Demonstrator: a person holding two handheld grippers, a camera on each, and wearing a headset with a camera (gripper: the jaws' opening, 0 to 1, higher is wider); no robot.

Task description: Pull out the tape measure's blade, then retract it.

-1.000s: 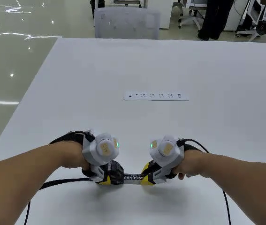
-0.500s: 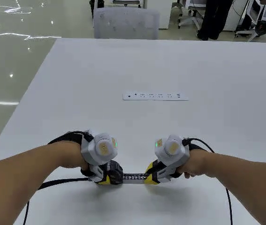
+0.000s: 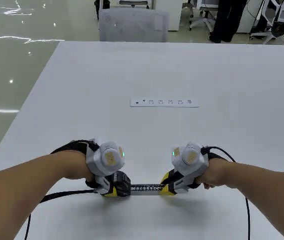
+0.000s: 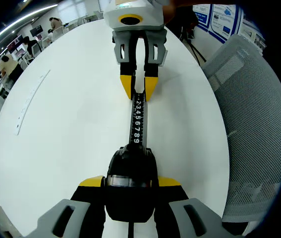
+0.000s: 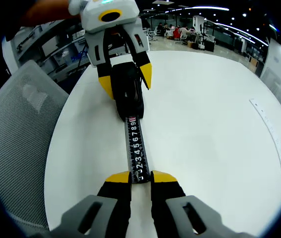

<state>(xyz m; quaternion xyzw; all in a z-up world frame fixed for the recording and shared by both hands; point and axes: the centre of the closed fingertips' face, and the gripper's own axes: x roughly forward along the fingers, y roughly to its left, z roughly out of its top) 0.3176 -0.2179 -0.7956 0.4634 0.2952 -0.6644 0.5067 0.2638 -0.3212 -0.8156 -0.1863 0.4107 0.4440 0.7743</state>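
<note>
The black tape measure case [image 4: 130, 178] lies low on the white table, with my left gripper [image 4: 130, 184] shut on it. Seen from the head view, the case [image 3: 122, 185] sits under the left gripper [image 3: 112, 189]. A short stretch of blade [image 3: 146, 188] with black numerals runs from the case to the right. My right gripper [image 5: 140, 177] is shut on the blade's end [image 5: 138, 168]. In the left gripper view the blade [image 4: 137, 121] reaches across to the right gripper [image 4: 138, 89]. The right gripper view shows the case [image 5: 129, 91] between the left gripper's yellow-tipped fingers [image 5: 105, 83].
A white power strip [image 3: 165, 102] lies flat mid-table, beyond the grippers. A grey mesh chair [image 3: 133, 24] stands at the table's far edge, and another mesh chair [image 4: 249, 119] is near the near edge. Black cables [image 3: 66, 194] trail from both grippers. People sit in the distance.
My right gripper has moved to the right, away from the left one. The length of blade out of the case has grown. The left gripper and case stay put.
</note>
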